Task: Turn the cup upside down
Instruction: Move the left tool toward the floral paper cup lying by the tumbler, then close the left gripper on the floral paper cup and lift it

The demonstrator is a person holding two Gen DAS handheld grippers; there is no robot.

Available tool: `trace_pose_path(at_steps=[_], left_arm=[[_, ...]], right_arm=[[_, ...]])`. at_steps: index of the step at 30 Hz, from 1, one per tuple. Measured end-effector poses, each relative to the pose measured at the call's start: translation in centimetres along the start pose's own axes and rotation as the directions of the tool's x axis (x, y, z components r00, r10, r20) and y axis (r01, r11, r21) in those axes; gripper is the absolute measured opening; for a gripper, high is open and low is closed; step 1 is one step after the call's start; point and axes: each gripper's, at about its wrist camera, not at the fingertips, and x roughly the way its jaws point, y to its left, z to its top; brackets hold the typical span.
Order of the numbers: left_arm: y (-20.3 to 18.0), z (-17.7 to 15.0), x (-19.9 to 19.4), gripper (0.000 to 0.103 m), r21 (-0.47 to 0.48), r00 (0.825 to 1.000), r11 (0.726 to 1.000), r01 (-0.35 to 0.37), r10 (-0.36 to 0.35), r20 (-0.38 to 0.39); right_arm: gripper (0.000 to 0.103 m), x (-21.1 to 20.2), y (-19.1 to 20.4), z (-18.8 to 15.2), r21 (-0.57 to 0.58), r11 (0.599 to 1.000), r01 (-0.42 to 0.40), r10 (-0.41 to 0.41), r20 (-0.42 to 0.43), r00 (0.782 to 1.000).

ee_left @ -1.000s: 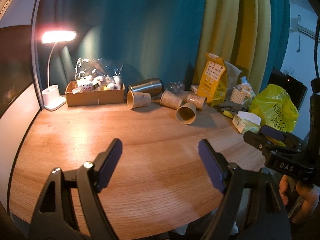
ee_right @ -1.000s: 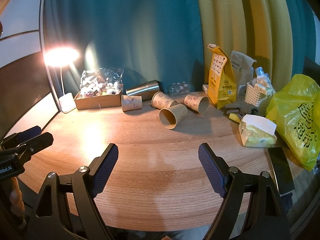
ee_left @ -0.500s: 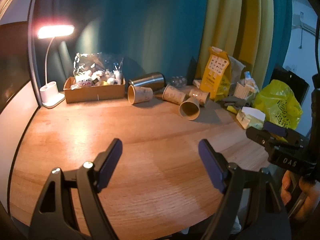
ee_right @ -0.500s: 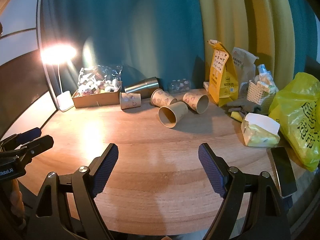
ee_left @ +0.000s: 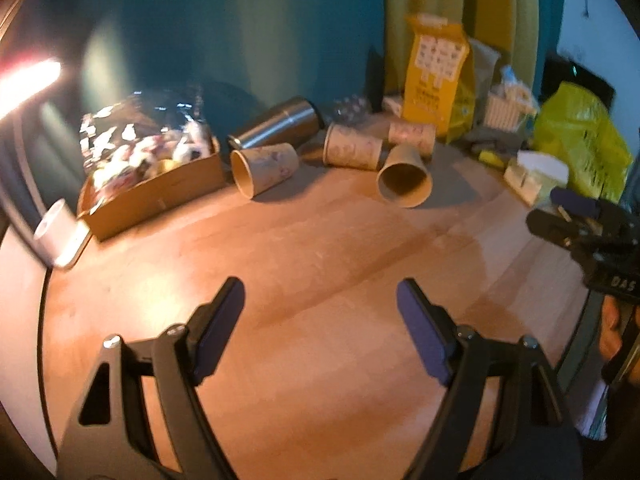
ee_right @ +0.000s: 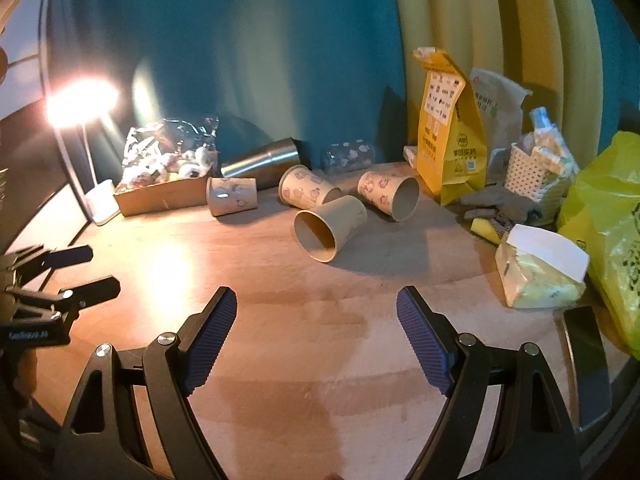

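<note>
On the wooden table [ee_right: 280, 360], four paper cups are seen lying on their sides at twelve o'clock; the nearest cup [ee_right: 330, 226] faces forward. The right gripper [ee_right: 316, 328] and left gripper [ee_left: 320, 320] are held wide open, empty. Its sidewall should be pinched squarely before rotation.

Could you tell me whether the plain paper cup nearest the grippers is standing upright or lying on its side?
On its side. The plain paper cup lies on the table, its open mouth facing the camera and its inside empty.
</note>
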Motion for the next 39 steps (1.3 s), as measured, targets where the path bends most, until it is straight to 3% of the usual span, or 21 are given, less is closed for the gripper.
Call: trace_pose_path(at_steps=[9, 17, 22, 31, 35, 39], left_arm=[[3.2, 6.4, 9.2, 0.080, 0.205, 0.990, 0.978, -0.049, 0.075, -0.120], [3.6, 10.9, 16.3, 0.080, 0.380, 0.976, 0.924, -0.047, 0.123, -0.179], [3.4, 13.4, 19.8, 0.080, 0.484, 0.965, 0.873, -0.061, 0.177, -0.196], [3.7, 14.3, 24.4, 0.080, 0.599, 0.919, 0.800, -0.035, 0.262, -0.295], [4.2, 14.5, 25.3, 0.079, 0.578, 0.911, 0.816, -0.010, 0.246, -0.331], [3.7, 14.1, 25.8, 0.074, 0.593, 0.912, 0.805, -0.008, 0.250, -0.327]], right_arm=[[0.085, 6.5, -3.0, 1.0, 0.060, 0.998, 0.014, -0.009, -0.076, 0.997], [0.085, 10.3, -5.0, 1.9, 0.095, 0.995, 0.023, -0.012, -0.114, 0.993], [0.085, 12.0, -6.4, 2.4, 0.106, 0.994, 0.033, -0.018, -0.137, 0.990], [0.085, 13.2, -7.9, 2.6, 0.137, 0.990, 0.023, -0.003, -0.143, 0.990], [0.085, 13.4, -8.1, 2.3, 0.153, 0.988, 0.016, 0.007, -0.151, 0.989], [0.085, 13.3, -8.2, 2.3, 0.153, 0.988, 0.016, 0.006, -0.147, 0.989]])
